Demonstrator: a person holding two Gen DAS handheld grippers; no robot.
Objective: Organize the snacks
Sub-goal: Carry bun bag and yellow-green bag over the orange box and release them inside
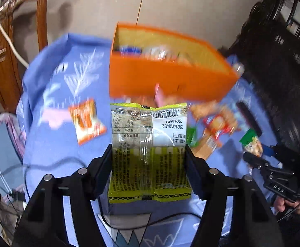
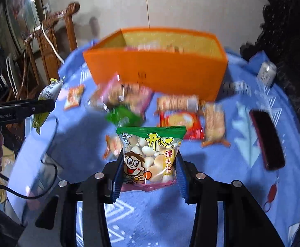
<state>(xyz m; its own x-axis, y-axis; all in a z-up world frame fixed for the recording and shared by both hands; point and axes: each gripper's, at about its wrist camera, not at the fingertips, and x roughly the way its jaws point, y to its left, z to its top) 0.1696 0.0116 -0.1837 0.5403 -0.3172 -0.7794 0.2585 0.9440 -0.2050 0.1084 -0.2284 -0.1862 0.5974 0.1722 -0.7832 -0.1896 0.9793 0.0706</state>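
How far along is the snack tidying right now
Partly done. Some snacks already lie inside the orange box. In hand: the left gripper clamps a yellow-green packet, and the right gripper clamps a green-topped bun snack bag. Left: several packets still lie on the blue cloth before the box, including a red packet.

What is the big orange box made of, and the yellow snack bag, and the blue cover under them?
The orange box looks like matte cardboard: flat stiff walls, no shine, a paler lining inside. The yellow snack bag in the left gripper looks like glossy plastic film: crinkled, see-through in part, catching light. The blue cover looks like soft printed cloth; it drapes over the edge.
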